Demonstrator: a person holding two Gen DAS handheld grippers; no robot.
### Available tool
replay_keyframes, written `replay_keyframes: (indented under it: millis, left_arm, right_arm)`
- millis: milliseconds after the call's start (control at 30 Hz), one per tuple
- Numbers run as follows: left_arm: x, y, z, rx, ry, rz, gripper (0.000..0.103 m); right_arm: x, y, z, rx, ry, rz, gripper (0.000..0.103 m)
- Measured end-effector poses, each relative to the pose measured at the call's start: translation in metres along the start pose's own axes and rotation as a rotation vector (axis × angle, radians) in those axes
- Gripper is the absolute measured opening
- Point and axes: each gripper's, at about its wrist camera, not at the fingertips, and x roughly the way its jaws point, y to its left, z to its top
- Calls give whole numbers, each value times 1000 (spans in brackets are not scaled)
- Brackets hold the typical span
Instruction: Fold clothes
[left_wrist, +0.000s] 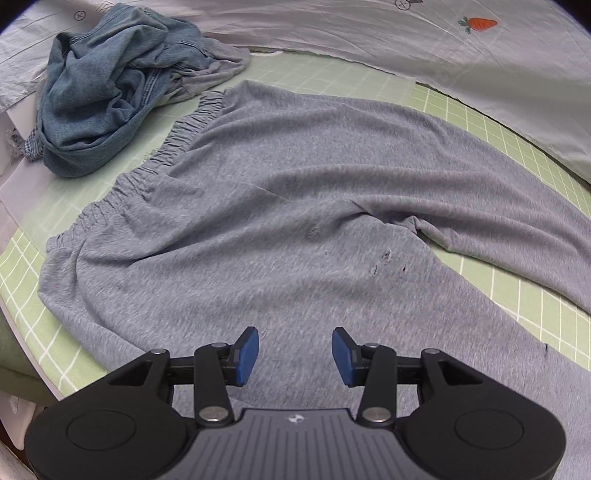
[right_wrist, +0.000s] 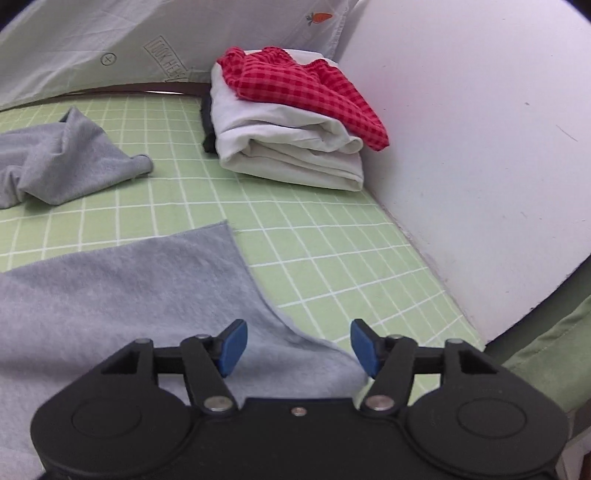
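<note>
Grey jersey trousers (left_wrist: 295, 206) lie spread flat on the green checked sheet (left_wrist: 480, 273), the gathered waistband (left_wrist: 166, 147) at the left and both legs running right. My left gripper (left_wrist: 295, 352) hovers open over the near upper leg, nothing between its blue pads. In the right wrist view, the near leg's end (right_wrist: 129, 295) lies flat and the far leg's end (right_wrist: 74, 158) is rumpled. My right gripper (right_wrist: 297, 347) is open above the near leg's hem edge, holding nothing.
A crumpled blue denim garment (left_wrist: 110, 92) sits beyond the waistband. A folded stack, white cloth (right_wrist: 288, 147) topped by red checked fabric (right_wrist: 306, 88), rests against the white wall (right_wrist: 461, 147). A pale quilt with carrot print (left_wrist: 406, 44) borders the far side.
</note>
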Motion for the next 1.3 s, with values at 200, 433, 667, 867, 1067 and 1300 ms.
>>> replay_keyframes:
  millis: [200,433,667,867,1067,1300]
  left_arm:
    - [9,-14,-14,75,49,-23,46]
    - [-2,-5,-41,107,82,-50,49]
    - [-16,11,-69,121,114,-69,52]
    - [-24,28,-86,108,164,-79,52]
    - [-43,26,-82,113,101,-116,53]
    - [-38,-9,-73,160,50,-139,60]
  right_arm:
    - [-7,46,0,50,76,275,75]
    - [-26,93,-14,-67,107,396,78]
    - [-45,87,-34,-61,176,437,79]
    - [-64,76,-58,-101,220,456,80]
    - [-78,73,-68,-142,207,464,81]
    - [-75,84,-55,-165,160,490,84]
